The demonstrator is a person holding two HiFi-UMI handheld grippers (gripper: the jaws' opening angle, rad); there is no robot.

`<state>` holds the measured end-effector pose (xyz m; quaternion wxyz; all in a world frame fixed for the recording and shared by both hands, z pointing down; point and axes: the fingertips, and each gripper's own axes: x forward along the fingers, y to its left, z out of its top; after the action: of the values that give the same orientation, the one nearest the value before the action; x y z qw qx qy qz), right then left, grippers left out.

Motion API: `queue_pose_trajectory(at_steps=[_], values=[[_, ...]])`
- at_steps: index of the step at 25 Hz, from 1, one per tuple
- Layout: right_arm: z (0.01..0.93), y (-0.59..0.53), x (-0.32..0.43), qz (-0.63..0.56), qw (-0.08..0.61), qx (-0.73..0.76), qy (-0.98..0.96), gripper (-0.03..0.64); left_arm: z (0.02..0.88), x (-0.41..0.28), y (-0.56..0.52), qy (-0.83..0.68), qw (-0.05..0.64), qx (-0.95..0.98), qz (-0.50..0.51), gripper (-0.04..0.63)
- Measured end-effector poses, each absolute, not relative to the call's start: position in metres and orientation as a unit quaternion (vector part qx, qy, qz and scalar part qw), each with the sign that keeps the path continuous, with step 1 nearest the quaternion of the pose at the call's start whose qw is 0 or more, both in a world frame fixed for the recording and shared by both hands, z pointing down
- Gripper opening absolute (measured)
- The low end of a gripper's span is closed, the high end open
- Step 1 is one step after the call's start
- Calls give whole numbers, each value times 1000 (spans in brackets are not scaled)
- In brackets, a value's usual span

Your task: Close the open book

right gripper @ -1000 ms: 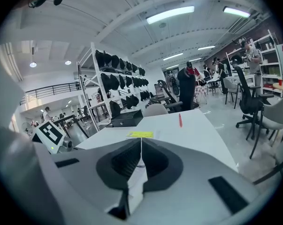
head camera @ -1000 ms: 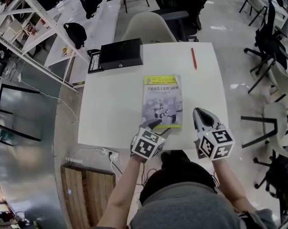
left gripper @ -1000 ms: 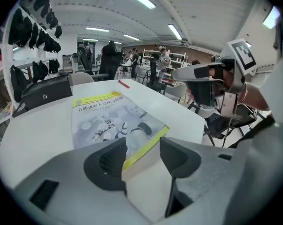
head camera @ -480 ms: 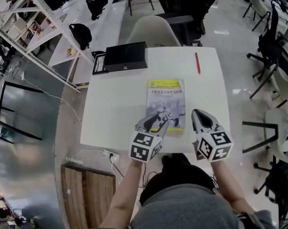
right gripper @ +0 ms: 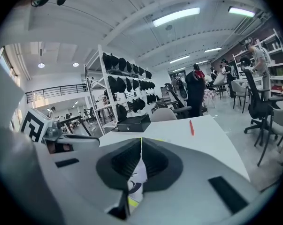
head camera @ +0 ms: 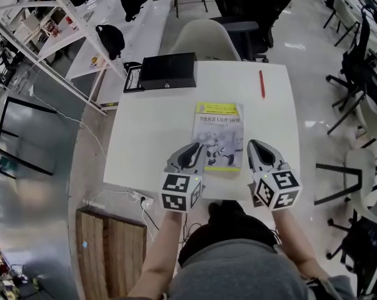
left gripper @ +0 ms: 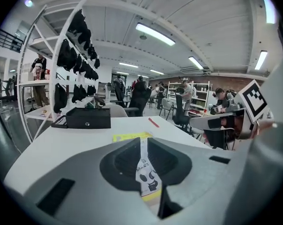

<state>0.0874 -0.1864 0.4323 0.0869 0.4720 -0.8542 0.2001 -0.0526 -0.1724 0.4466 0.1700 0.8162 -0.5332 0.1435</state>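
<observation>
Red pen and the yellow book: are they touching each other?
Apart. In the head view the red pen lies at the far right part of the table, with bare white tabletop showing between it and the book.

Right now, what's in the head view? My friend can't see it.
A closed book lies on a white table between the left gripper, its empty jaws closing, and the right gripper. Beyond lie a black box and red pen.
</observation>
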Motion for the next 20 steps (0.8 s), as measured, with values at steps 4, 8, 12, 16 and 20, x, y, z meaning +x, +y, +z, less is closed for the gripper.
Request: queue_pose_trajectory(at_steps=[4, 8, 12, 16, 20], values=[[430, -189, 83, 197, 86, 469, -856, 3, 440, -69, -173, -560, 159, 803, 129, 34], [430, -189, 79, 195, 88, 463, -860, 3, 437, -81, -172, -579, 155, 792, 119, 11], [429, -192, 77, 195, 90, 459, -862, 3, 436, -88, -172, -589, 159, 785, 108, 6], [432, -195, 76, 193, 93, 454, -865, 3, 438, -94, -171, -600, 165, 777, 98, 6], [433, -198, 71, 187, 99, 450, -868, 3, 438, -103, -171, -610, 169, 769, 90, 6]])
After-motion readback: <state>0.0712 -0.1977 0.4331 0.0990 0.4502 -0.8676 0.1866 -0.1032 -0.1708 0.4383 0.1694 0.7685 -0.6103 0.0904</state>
